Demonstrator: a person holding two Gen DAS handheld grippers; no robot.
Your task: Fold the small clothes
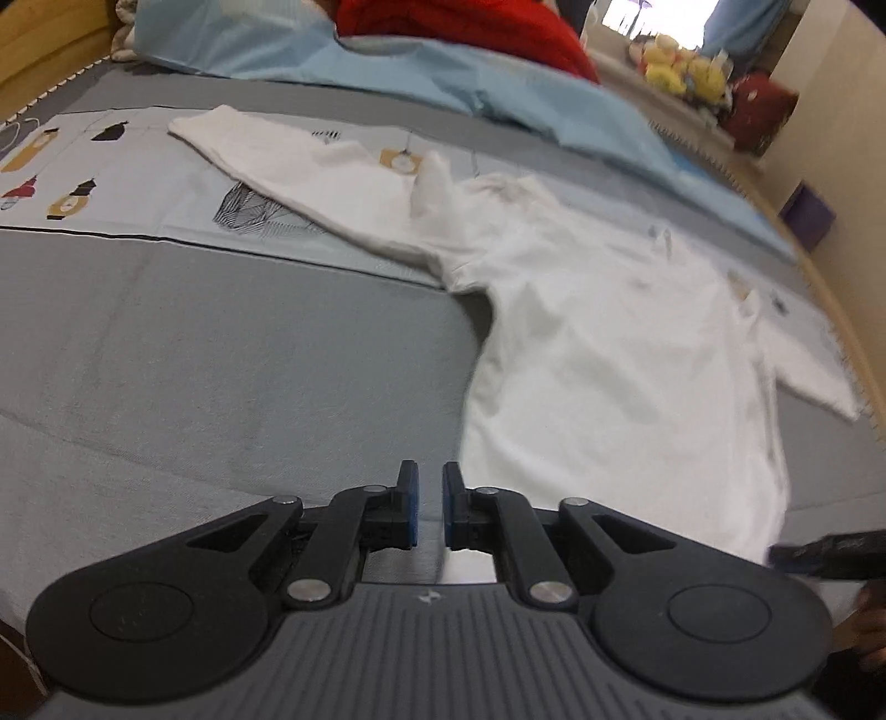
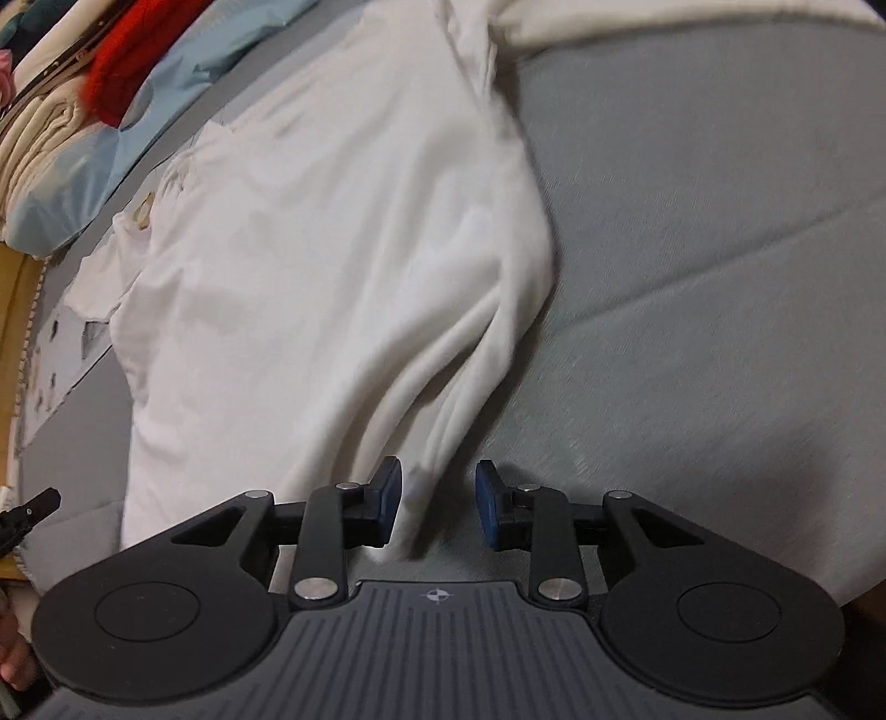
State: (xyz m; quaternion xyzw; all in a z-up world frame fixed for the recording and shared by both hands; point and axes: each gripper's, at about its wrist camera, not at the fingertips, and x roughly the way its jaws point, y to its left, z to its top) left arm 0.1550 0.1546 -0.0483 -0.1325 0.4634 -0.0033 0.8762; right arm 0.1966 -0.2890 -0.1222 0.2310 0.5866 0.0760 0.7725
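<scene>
A white long-sleeved shirt (image 1: 598,332) lies spread on the grey bed cover, one sleeve (image 1: 277,166) stretched to the far left. My left gripper (image 1: 430,507) hovers at the shirt's near left hem corner, its jaws a narrow gap apart with nothing between them. In the right wrist view the same shirt (image 2: 310,249) fills the left half. My right gripper (image 2: 437,504) is open, and a bunched fold of the shirt's hem (image 2: 426,443) lies between its blue pads, not clamped.
Grey bed cover (image 1: 221,360) with a printed panel (image 1: 83,183) at the left. Light blue bedding (image 1: 443,72) and a red item (image 1: 470,27) lie at the far side. A wooden bed frame (image 1: 830,288) runs along the right. The other gripper's tip (image 1: 830,554) shows at right.
</scene>
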